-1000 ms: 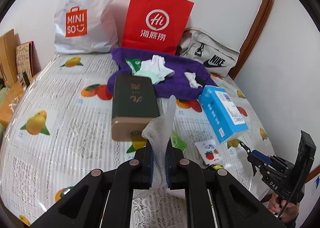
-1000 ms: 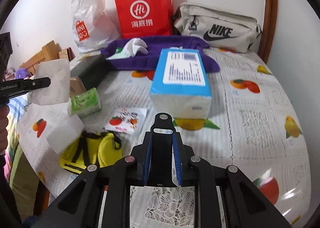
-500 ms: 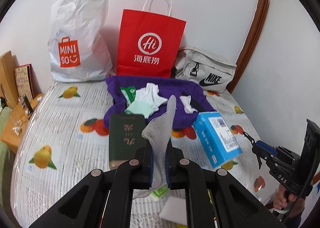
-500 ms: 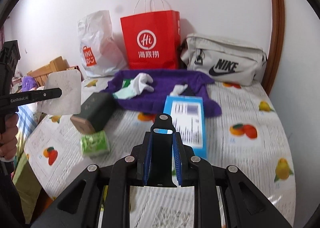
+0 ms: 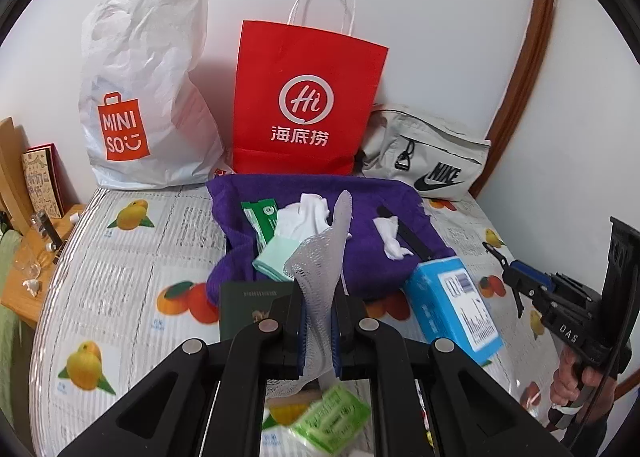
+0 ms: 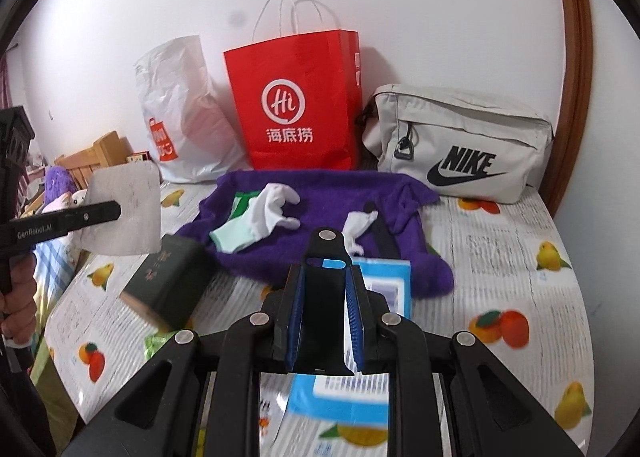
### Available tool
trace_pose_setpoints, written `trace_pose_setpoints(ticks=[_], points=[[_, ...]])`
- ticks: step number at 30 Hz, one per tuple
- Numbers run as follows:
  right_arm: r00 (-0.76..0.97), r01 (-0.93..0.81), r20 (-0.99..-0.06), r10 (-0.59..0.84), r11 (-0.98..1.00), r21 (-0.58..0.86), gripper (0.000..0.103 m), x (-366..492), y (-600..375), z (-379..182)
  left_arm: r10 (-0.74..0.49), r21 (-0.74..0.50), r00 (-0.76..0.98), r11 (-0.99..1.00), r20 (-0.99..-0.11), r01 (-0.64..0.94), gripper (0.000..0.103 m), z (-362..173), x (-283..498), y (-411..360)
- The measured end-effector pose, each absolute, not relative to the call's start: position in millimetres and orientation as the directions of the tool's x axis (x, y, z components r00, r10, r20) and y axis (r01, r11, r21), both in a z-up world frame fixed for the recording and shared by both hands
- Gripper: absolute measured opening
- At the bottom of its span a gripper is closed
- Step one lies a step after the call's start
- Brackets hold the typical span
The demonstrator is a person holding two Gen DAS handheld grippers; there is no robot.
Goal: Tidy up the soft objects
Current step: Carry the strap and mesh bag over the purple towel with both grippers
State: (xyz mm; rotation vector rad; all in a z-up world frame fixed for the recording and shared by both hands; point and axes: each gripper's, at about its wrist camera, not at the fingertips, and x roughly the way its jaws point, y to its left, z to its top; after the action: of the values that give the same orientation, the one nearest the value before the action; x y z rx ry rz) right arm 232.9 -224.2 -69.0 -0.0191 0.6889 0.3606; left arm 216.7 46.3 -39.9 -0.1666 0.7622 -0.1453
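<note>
My left gripper [image 5: 319, 297] is shut on a white mesh cloth [image 5: 320, 261] and holds it above the table; the cloth also shows in the right wrist view [image 6: 122, 213]. My right gripper [image 6: 324, 289] is shut with nothing between its fingers, above a blue tissue box [image 6: 386, 281]. A purple towel [image 5: 316, 225] lies at the back of the table. On it lie a white and mint glove [image 5: 298, 229], a green packet [image 5: 260, 217] and a small white cloth [image 5: 392, 237].
A dark green box [image 6: 168, 277] and a green tissue pack [image 5: 332, 417] lie near the front. A red paper bag [image 5: 308, 105], a white Miniso bag [image 5: 140, 97] and a grey Nike bag [image 5: 428, 153] stand along the wall. A wooden stand [image 5: 24, 269] is at the left.
Both grippers have risen and drawn back from the table, so the bags and wall fill more of each view. The left gripper still holds the mesh cloth.
</note>
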Motion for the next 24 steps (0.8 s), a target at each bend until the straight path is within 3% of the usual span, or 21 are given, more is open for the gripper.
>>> trace_pose_setpoints(ticks=[16,24], points=[[0.705,-0.358,-0.63,0.325,0.93,0.078,0.021,339,-208,-75,-0.221,-0.229,0.679,0.97,-0.7,0.079,0.009,-55,307,46],[0.667,-0.348,-0.676,0.314,0.933,0.09,0.021,385,-204,-97,-0.225,-0.246,0.651,0.967,-0.725,0.06,0.009,-70,351,44]])
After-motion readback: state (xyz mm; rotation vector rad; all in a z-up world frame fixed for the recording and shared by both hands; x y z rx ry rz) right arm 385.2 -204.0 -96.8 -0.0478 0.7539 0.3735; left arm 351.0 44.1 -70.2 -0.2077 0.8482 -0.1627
